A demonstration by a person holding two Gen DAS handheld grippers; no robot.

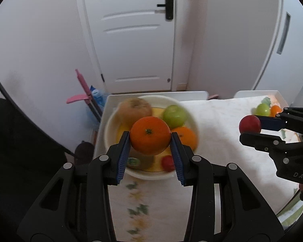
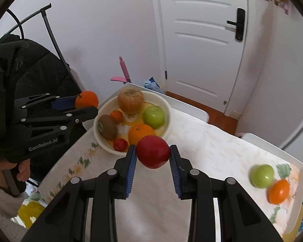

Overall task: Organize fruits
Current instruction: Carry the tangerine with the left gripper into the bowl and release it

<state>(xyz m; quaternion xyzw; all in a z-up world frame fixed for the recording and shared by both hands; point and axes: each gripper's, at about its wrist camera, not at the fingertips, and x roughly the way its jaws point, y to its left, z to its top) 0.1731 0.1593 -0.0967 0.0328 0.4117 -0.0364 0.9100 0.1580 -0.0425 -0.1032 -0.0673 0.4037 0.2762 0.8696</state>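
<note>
Orange [image 1: 150, 135] skin looks waxy and hard, probably a light replica that could slip, so pads belong across its widest part. That is where the left gripper [image 1: 150, 139] has it, fingers parted to the fruit's width, above the bowl [image 1: 109, 129] near the table's far left corner. The right gripper [image 2: 152, 153] likewise clamps an apple [image 2: 152, 151] at its middle, over the table [image 2: 202, 145] just beside the bowl. A green apple and another orange lie by the right edge.
</note>
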